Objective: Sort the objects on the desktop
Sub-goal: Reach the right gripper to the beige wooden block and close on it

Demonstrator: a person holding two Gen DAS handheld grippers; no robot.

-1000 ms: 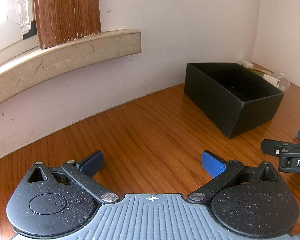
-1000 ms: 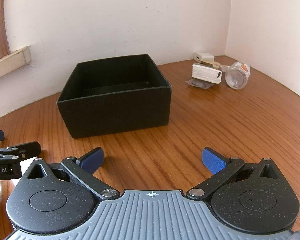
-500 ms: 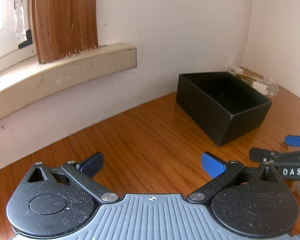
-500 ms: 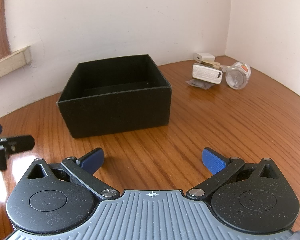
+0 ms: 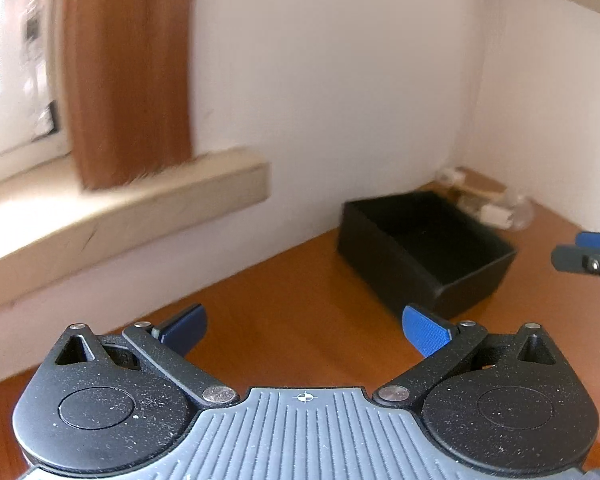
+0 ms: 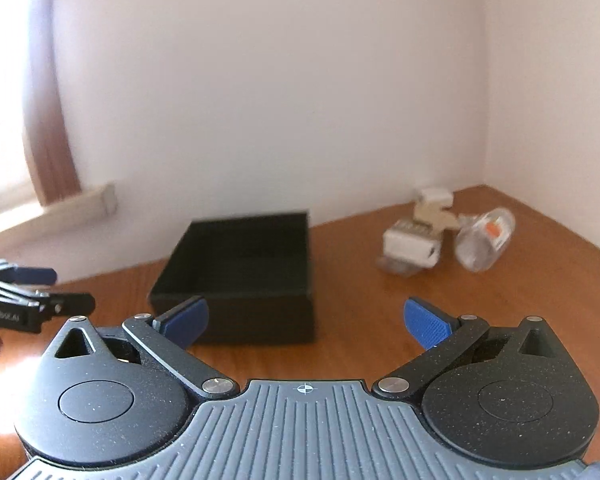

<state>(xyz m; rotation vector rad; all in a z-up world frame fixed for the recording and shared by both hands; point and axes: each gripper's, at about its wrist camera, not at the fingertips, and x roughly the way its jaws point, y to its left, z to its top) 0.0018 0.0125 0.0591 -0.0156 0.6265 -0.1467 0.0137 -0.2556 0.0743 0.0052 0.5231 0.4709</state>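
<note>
Now we hold both grippers, left (image 5: 304,330) and right (image 6: 306,320), with fingers spread apart and gripping nothing. Ahead on the wooden table (image 6: 360,320) sits the black box (image 6: 244,272), with a clear jar (image 6: 486,240) and small white items (image 6: 410,244) near the corner.

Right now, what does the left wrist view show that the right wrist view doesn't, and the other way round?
Only the left wrist view shows the window and the sill's long top. Only the right wrist view shows the clutter unhidden: a white block and a clear jar lying on its side. Both show the black box, the wooden desk, white walls, and both tongs, left and right, open.
</note>
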